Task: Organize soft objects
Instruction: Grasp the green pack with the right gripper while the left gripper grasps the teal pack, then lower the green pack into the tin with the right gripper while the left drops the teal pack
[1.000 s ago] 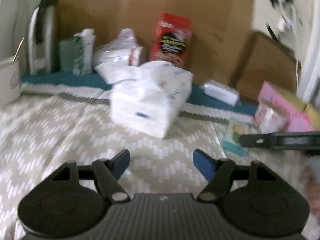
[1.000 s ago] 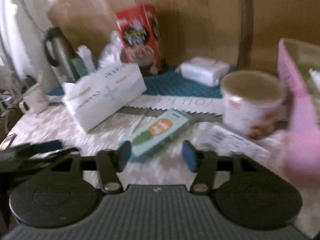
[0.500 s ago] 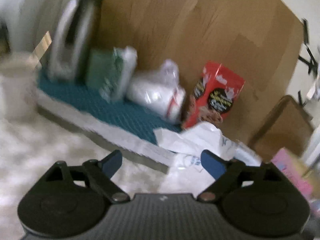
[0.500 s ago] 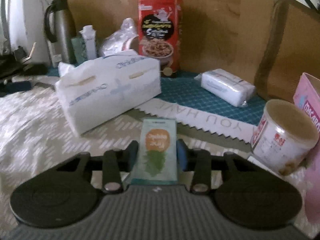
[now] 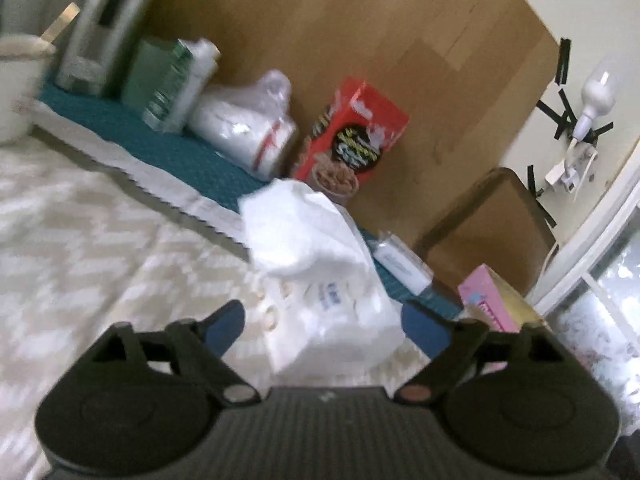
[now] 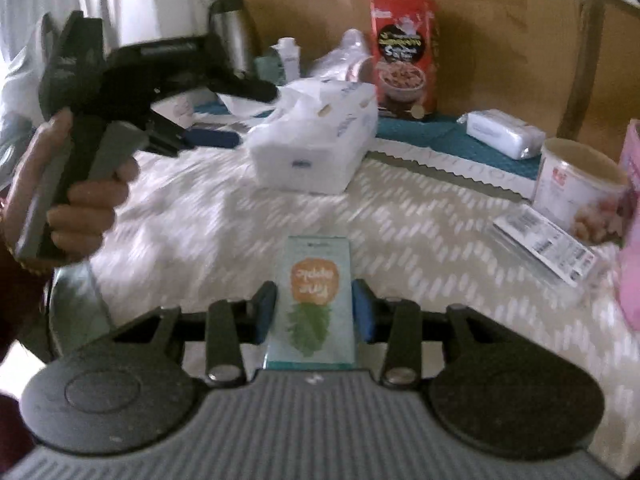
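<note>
1. My right gripper pinches the small teal pack by its long sides, lifted for moving.
2. My left gripper has just been opening wide to straddle the white tissue pack, not yet touching.
3. Cereal box stands behind.

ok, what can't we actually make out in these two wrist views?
- Left wrist view: whether the left gripper touches the white plastic-wrapped tissue pack; motion blur.
- Left wrist view: pink cardboard box, partly hidden behind a finger.
- Right wrist view: small print on the pale blue pineapple-print packet the right gripper holds; blurred.
- Right wrist view: pink box, cut by the right edge.
</note>
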Tool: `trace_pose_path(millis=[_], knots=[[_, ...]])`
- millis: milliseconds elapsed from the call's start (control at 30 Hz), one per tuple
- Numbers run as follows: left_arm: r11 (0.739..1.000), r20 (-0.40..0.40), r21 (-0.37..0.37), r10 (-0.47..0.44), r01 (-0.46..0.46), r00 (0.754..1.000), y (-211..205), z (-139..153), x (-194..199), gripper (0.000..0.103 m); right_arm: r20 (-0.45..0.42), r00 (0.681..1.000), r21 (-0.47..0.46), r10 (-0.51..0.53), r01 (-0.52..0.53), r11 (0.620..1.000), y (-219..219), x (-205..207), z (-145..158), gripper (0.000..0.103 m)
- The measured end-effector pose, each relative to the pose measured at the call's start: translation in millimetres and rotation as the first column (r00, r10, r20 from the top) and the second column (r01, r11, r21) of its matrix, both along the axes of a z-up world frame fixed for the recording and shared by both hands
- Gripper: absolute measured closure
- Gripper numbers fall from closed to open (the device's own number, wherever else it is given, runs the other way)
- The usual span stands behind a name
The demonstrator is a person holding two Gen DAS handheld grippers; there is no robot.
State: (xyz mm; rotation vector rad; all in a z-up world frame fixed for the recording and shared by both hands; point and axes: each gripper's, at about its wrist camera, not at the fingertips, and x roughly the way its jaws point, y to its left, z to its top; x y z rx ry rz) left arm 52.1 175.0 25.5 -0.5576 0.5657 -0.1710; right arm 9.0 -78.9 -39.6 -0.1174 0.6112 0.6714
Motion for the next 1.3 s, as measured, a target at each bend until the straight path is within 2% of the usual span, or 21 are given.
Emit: trace_pose_path(millis=[33, 100, 200, 333, 367, 400, 433, 467, 533, 567, 633, 700, 800, 867, 933, 1100, 1200, 1300], knots=[[1.000, 0.006, 0.018, 0.018, -0.018, 1.000, 0.0, 1.5, -8.6, 0.011, 0.017, 1.000, -0.009, 0.001, -0.001, 1.000, -2.3, -6.5, -0.3, 0.058], [0.998, -0.015, 0.043, 0.035, -0.034, 0.999, -3.3, 1.8, -27.9, 0.013, 0.034, 0.999, 0.002, 0.004, -0.004, 1.000, -8.6, -16.5, 0.6, 0.050], [0.997, -0.078, 0.028, -0.064, 0.066, 0.995, -22.1, -2.9, -38.5, 0.015, 0.038, 0.999, 0.022, 0.017, -0.018, 1.000, -15.9, -26.5, -2.3, 0.049], [0.979, -0.193, 0.002, -0.199, 0.203, 0.961, -63.5, -19.6, -37.8, 0.014, 0.082, 0.997, 0.008, 0.010, -0.010, 1.000, -19.4, -39.9, -11.8, 0.049], [0.977, -0.192, 0.011, -0.206, 0.212, 0.959, -71.8, -20.9, -37.8, 0.014, 0.086, 0.996, 0.026, 0.002, -0.004, 1.000, -21.6, -42.2, -13.6, 0.050], [0.976, -0.192, 0.037, -0.205, 0.215, 0.960, -79.3, -19.6, -37.9, 0.016, 0.083, 0.997, 0.045, -0.009, 0.005, 0.999, -25.0, -43.2, -13.9, 0.059], [0.971, -0.202, 0.047, -0.220, 0.234, 0.954, -88.1, -18.5, -36.3, 0.018, 0.069, 0.998, 0.069, -0.013, 0.008, 0.998, -29.6, -44.3, -13.5, 0.059], [0.967, -0.210, 0.036, -0.238, 0.251, 0.948, -93.7, -18.7, -32.7, 0.027, 0.035, 0.999, 0.114, -0.002, -0.002, 0.994, -36.8, -43.6, -12.7, 0.059], [0.956, -0.229, 0.001, -0.287, 0.295, 0.930, -109.1, -19.6, -29.5, 0.036, -0.049, 0.999, 0.234, 0.019, -0.007, 0.972, -55.1, -41.8, -14.1, 0.060], [0.951, -0.237, 0.010, -0.297, 0.308, 0.925, -118.0, -18.9, -28.0, 0.045, -0.083, 0.996, 0.295, 0.023, 0.003, 0.956, -65.3, -40.6, -16.7, 0.060], [0.942, -0.252, 0.014, -0.320, 0.334, 0.913, -133.3, -19.0, -23.4, 0.057, -0.109, 0.994, 0.369, 0.011, 0.031, 0.929, -80.6, -42.8, -22.4, 0.059], [0.933, -0.264, -0.023, -0.353, 0.360, 0.898, -144.0, -22.2, -20.2, 0.077, -0.113, 0.994, 0.403, -0.010, 0.055, 0.913, -94.5, -48.0, -25.5, 0.059], [0.895, -0.292, -0.101, -0.444, 0.434, 0.847, -169.8, -30.3, -10.5, 0.079, -0.100, 0.993, 0.407, -0.066, 0.102, 0.908, -115.6, -58.3, -27.0, 0.060], [0.874, -0.291, -0.093, -0.481, 0.476, 0.827, -190.2, -29.2, -5.0, 0.079, -0.110, 0.987, 0.434, -0.118, 0.154, 0.888, -132.1, -63.9, -27.5, 0.060], [0.849, -0.267, -0.066, -0.522, 0.525, 0.810, -214.6, -18.9, 2.2, 0.079, -0.081, 0.981, 0.442, -0.175, 0.193, 0.876, -145.4, -69.8, -23.8, 0.060], [0.786, -0.145, 0.024, -0.608, 0.618, 0.780, -264.3, 26.9, 31.7, 0.078, 0.047, 0.944, 0.457, -0.326, 0.270, 0.847, -174.2, -64.2, 9.0, 0.060], [0.776, -0.114, 0.050, -0.621, 0.628, 0.776, -293.2, 42.2, 67.2, 0.076, 0.091, 0.902, 0.448, -0.422, 0.341, 0.827, -184.2, -39.9, 26.9, 0.060], [0.772, -0.107, 0.106, -0.618, 0.627, 0.779, -321.9, 48.4, 101.4, 0.072, 0.118, 0.857, 0.424, -0.502, 0.414, 0.806, -191.6, -7.4, 34.1, 0.060]])
